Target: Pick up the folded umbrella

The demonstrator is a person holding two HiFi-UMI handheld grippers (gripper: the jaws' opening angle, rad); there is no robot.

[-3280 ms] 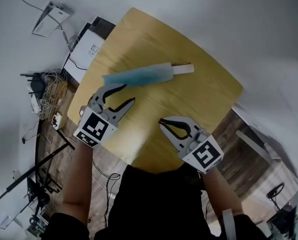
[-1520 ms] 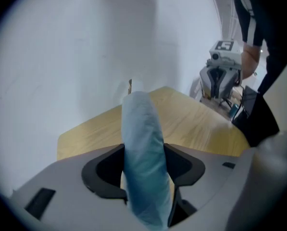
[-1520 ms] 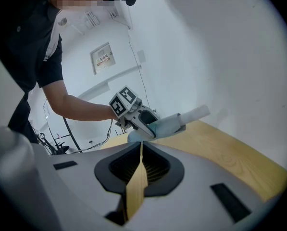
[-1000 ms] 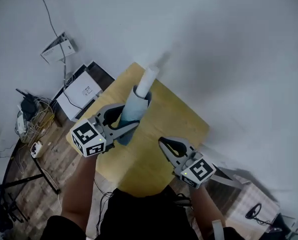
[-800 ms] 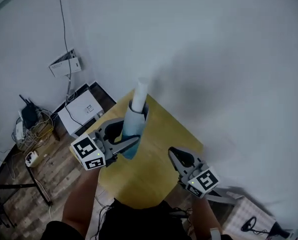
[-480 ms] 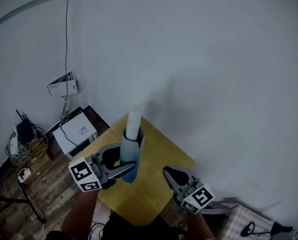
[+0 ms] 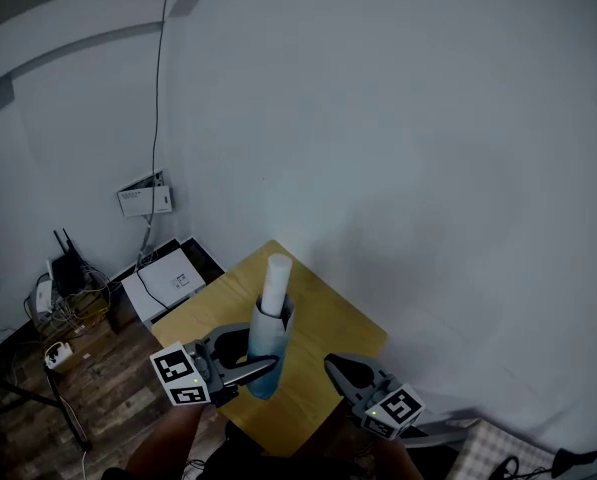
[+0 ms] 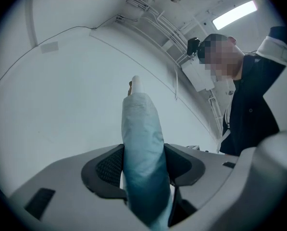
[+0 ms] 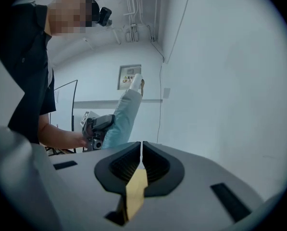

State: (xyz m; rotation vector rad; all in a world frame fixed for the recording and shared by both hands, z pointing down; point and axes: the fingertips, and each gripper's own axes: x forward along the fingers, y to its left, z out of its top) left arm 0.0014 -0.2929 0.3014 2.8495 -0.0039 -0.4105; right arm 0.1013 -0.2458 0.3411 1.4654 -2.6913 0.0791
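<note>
Head view, item one: folded umbrella (image 7: 268, 330), pale blue cover, white handle (image 7: 277, 271) uppermost, standing nearly upright over the yellow table (image 7: 323, 320). Left gripper (image 7: 258, 356) clamps its lower part, and the left gripper view shows both pads pressed into the fabric. Right gripper (image 7: 335, 368) is near, to the right, jaws closed together on nothing. Floor at left: white box (image 7: 166, 283), tangle of cables (image 7: 66, 308). Pale wall (image 7: 398, 148) behind.
</note>
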